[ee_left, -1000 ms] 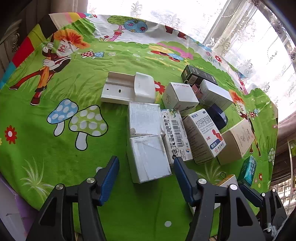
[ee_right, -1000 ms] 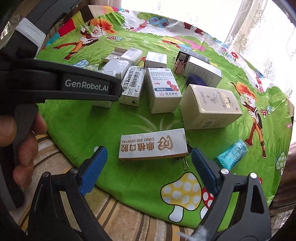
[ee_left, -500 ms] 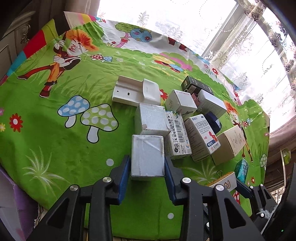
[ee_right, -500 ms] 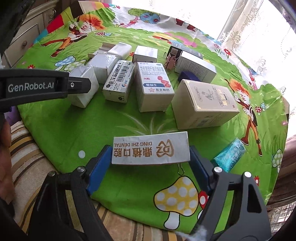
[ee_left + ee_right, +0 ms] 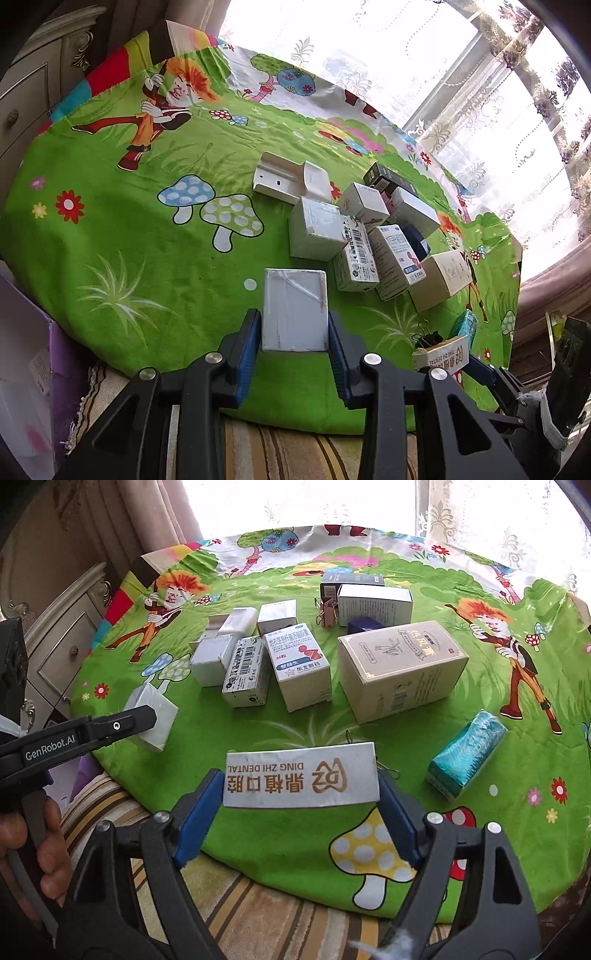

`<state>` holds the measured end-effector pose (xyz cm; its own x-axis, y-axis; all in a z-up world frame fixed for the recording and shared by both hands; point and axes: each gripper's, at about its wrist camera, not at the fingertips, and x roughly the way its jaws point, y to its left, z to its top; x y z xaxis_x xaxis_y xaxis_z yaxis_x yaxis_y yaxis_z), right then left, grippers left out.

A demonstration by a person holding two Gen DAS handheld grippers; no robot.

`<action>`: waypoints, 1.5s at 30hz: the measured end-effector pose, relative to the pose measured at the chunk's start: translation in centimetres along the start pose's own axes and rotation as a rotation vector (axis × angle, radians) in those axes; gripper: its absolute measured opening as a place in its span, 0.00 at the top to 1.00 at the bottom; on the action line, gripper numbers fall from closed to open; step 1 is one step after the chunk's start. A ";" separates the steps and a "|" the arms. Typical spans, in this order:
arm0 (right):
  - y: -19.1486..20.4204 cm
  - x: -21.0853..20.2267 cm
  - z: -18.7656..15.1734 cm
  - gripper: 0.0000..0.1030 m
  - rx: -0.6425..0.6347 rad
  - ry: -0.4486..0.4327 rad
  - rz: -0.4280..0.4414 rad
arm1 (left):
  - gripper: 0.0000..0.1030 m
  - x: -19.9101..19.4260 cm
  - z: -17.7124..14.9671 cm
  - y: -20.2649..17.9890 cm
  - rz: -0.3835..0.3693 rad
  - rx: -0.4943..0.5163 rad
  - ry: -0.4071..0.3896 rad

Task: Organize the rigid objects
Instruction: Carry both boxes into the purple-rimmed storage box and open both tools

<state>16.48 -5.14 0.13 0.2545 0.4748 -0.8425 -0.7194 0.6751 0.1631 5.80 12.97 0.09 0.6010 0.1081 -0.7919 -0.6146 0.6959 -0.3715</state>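
My left gripper [image 5: 294, 343] is shut on a plain white box [image 5: 294, 308] and holds it above the near edge of the green cartoon cloth [image 5: 122, 236]. It also shows in the right wrist view [image 5: 151, 722]. My right gripper [image 5: 300, 805] is shut on a white "DING ZHI DENTAL" box [image 5: 301, 775], lifted over the cloth's near edge; it shows at lower right in the left wrist view [image 5: 441, 356]. Several other boxes lie clustered mid-table, among them a barcode box [image 5: 245, 675] and a large beige box [image 5: 402, 670].
A teal packet [image 5: 467, 751] lies at the right. A copper binder clip [image 5: 327, 611] stands among the far boxes and a black one [image 5: 426, 338] lies near the front edge. A cream dresser [image 5: 62, 638] stands left. A striped cushion [image 5: 258, 901] lies below the cloth.
Both grippers have closed on their boxes, lifted them and drawn them back toward the near table edge. The white box has left its place beside the cluster.
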 end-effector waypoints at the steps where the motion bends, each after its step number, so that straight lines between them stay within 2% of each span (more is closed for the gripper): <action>1: 0.1 -0.2 0.0 0.19 0.000 -0.002 0.007 | 0.64 -0.3 -0.1 0.2 -0.002 -0.003 -0.002; 7: 1.3 -1.3 0.2 0.19 0.005 -0.001 0.043 | 0.64 -2.5 -0.9 2.0 -0.015 -0.030 -0.004; 12: 4.0 -1.7 0.0 0.19 -0.024 0.009 0.103 | 0.64 -4.2 -1.5 3.9 -0.016 -0.061 -0.023; 19: 9.0 -1.5 -0.1 0.19 -0.096 0.033 0.190 | 0.64 -6.8 -2.0 8.2 0.030 -0.144 -0.064; 34: 20.5 -0.3 -1.0 0.19 -0.288 0.091 0.346 | 0.64 -11.8 -2.6 18.3 0.189 -0.320 -0.147; 45: 27.5 1.1 -2.8 0.19 -0.406 0.160 0.431 | 0.64 -13.9 -3.9 22.6 0.258 -0.398 -0.176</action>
<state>-4.80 12.33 2.25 -0.1921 0.5455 -0.8158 -0.9326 0.1573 0.3247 -18.49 24.45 0.84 0.4600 0.3824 -0.8013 -0.8809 0.3095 -0.3580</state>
